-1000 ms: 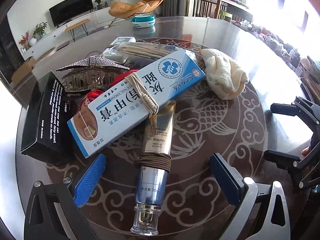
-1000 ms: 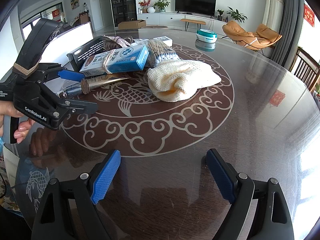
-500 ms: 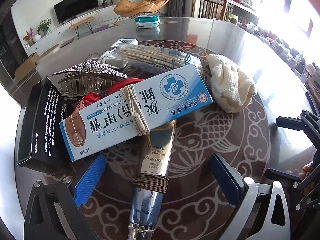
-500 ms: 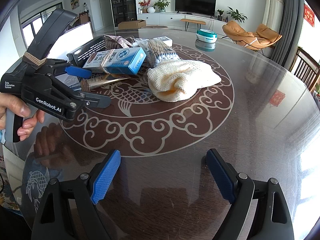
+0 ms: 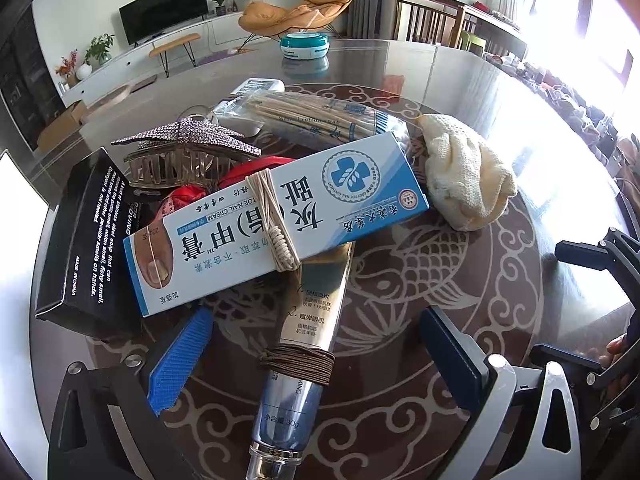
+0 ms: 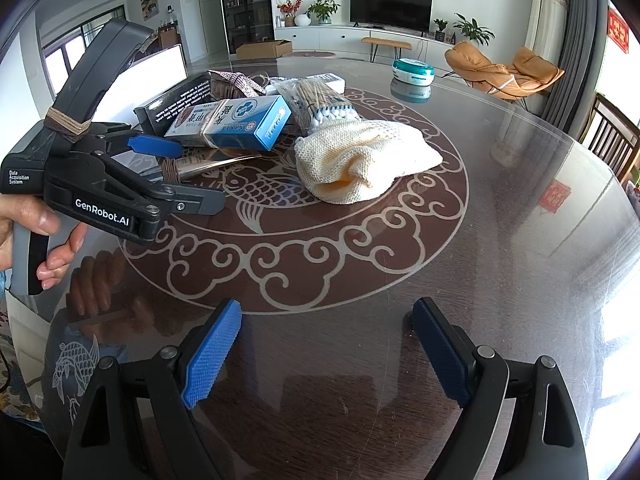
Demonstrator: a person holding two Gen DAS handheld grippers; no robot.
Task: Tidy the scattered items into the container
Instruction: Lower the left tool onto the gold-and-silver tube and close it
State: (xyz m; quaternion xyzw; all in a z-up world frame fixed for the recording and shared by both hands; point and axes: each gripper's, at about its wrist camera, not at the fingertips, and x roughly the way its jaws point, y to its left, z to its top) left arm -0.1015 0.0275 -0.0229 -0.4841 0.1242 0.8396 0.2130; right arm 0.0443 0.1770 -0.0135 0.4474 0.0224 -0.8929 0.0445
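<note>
Right now the blue nail cream box (image 5: 276,224) is lying across the far end of a silver tube (image 5: 304,340), with a black box (image 5: 84,236) just beside it and a cream knitted cloth (image 5: 464,172) beyond its other end on the worktop (image 6: 460,264). The left claw (image 5: 316,356) is hanging wide, straddling the tube's near end, while the right claw (image 6: 324,352) is gaping wide over bare worktop, well apart from the box.

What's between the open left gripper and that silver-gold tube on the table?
Nothing visible. The left gripper, jaws open, already straddles the silver-gold tube. The blue-and-white nail cream box overlaps only the tube's far end.
</note>
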